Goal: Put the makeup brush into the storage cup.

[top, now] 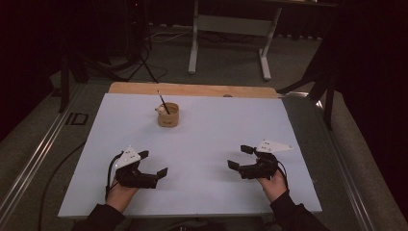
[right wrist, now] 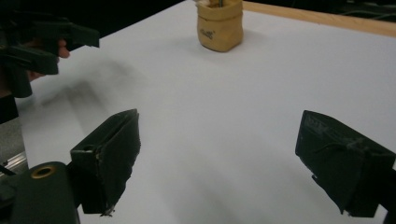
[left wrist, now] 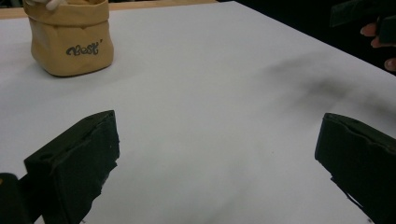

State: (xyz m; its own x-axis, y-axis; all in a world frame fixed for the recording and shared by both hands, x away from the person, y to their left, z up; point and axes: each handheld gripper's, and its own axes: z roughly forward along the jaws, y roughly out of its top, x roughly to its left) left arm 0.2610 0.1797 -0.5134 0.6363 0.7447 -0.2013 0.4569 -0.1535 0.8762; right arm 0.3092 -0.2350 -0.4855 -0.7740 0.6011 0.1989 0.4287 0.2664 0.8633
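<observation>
High view, tan pouch (top: pixel 168 116) upright, stick (top: pixel 162 102) leaning back-left

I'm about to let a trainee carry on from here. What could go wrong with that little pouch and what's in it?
1. The pouch is soft and small; a jaw closing on one side may likely crush or tip it.
2. The thin stick leans out above the rim, so an approaching gripper could knock it and spill the white item.
3. The left gripper and right gripper, both open, might collide if they reach together.
</observation>
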